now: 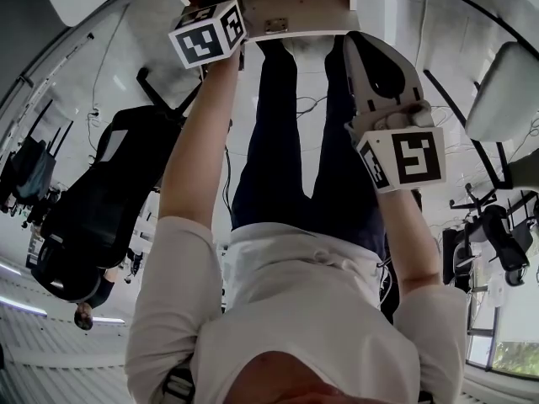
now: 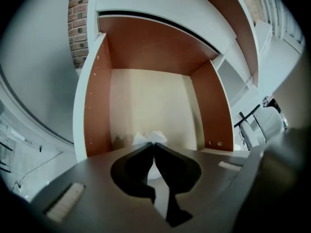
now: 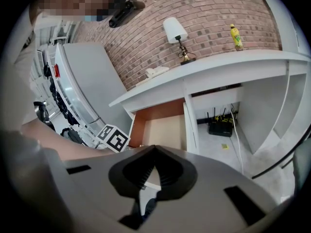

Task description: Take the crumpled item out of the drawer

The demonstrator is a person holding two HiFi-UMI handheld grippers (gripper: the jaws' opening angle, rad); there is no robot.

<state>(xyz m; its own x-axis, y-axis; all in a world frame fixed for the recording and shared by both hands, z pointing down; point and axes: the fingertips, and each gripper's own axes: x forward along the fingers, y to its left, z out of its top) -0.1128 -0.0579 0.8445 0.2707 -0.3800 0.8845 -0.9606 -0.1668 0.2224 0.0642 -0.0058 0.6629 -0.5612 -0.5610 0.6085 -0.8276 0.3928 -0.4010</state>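
Evidently light, soft, tear-prone: left tool (image 2: 154, 144) clenched on top fold of crumpled paper (image 2: 151, 137) inside drawer (image 2: 96, 101); right tool (image 3: 154, 148) closed, empty.

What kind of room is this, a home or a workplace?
Probably an office or lab dressed up like a study: a white desk with an open drawer against a brick wall, a lamp and bottle on top, and a black office chair nearby.
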